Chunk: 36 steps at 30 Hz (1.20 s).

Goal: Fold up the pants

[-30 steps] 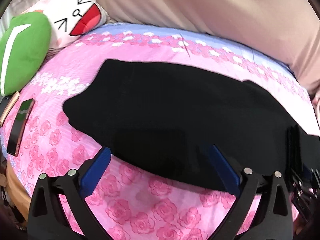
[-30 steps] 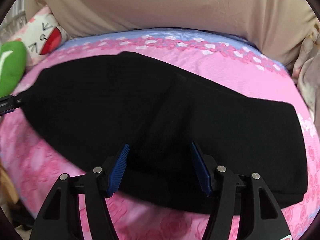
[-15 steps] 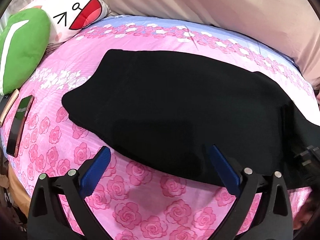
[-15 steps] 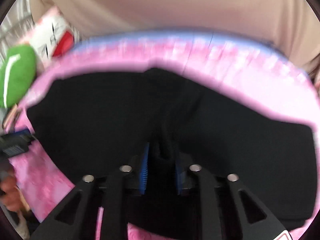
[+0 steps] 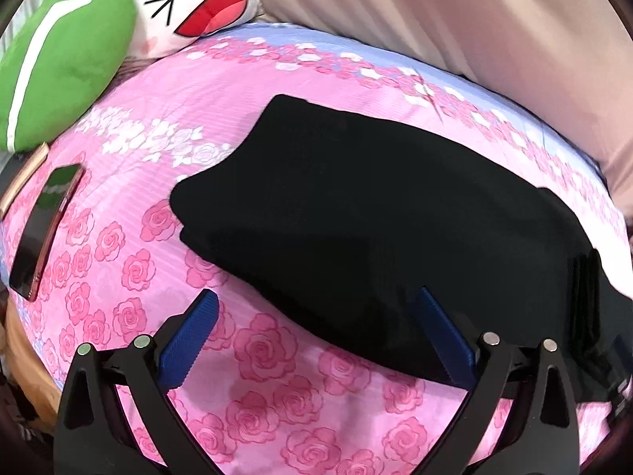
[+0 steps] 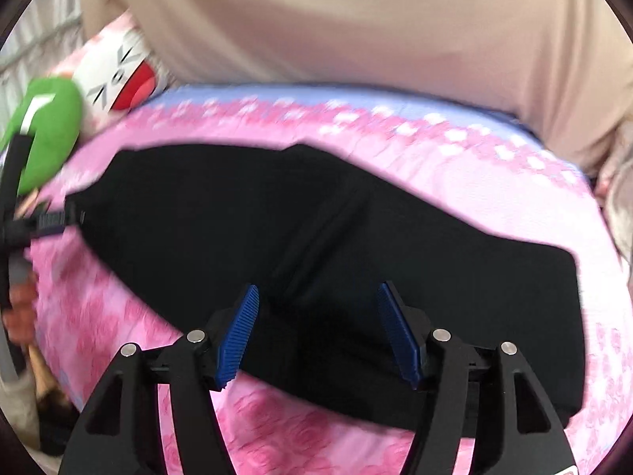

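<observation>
Lying flat on rose-print bedding (image 5: 277,360), smooth black pants (image 5: 376,213); left gripper (image 5: 316,336) fingers wide, right gripper (image 6: 316,328) fingers opening.

Black pants (image 5: 376,206) lie on a bed (image 5: 130,182) whose sheet is pink, printed with deeper pink roses, a band of white flowers and a pale blue strip along its far edge. Left of the pants sit a green cushion (image 5: 59,59) with a white stripe and a white pillow (image 5: 194,0) bearing black line marks and a red mouth. Each black tool (image 5: 316,334) (image 6: 318,330) carries ribbed blue pads. A beige curtain (image 6: 336,19) hangs beyond the pants.
</observation>
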Available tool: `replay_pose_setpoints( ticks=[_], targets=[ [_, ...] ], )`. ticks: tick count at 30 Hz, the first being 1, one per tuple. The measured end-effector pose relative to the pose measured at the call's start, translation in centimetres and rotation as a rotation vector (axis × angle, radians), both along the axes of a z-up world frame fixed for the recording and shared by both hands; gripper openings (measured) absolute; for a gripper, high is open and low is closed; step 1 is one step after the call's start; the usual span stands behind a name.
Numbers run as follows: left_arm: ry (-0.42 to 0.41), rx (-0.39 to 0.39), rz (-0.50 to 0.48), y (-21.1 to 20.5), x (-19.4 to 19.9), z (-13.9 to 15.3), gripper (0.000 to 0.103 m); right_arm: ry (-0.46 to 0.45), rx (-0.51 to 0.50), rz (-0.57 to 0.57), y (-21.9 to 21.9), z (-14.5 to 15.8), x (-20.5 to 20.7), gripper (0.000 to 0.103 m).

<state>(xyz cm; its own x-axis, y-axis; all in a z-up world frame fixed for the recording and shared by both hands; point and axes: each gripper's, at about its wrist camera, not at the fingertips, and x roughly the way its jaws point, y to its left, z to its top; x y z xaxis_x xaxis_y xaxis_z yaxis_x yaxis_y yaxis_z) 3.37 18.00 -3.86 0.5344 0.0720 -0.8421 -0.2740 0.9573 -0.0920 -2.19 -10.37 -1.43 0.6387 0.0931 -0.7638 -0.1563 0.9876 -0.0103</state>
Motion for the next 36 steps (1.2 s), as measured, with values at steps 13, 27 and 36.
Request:
replay_pose_setpoints(
  ticks=[13,27,36],
  targets=[
    [0.002,-0.014,-0.014,0.2,0.5,-0.1,0.097,-0.027,-0.016,0.027,2.8,0.2,3.2,0.015],
    [-0.029,-0.275,0.056,5.0,3.0,-1.7,0.095,-0.082,0.117,-0.093,-0.6,2.5,0.2,0.065],
    [-0.111,-0.131,0.009,0.4,3.7,3.0,0.017,-0.087,0.157,-0.239,-6.6,2.8,-2.6,0.069]
  ],
)
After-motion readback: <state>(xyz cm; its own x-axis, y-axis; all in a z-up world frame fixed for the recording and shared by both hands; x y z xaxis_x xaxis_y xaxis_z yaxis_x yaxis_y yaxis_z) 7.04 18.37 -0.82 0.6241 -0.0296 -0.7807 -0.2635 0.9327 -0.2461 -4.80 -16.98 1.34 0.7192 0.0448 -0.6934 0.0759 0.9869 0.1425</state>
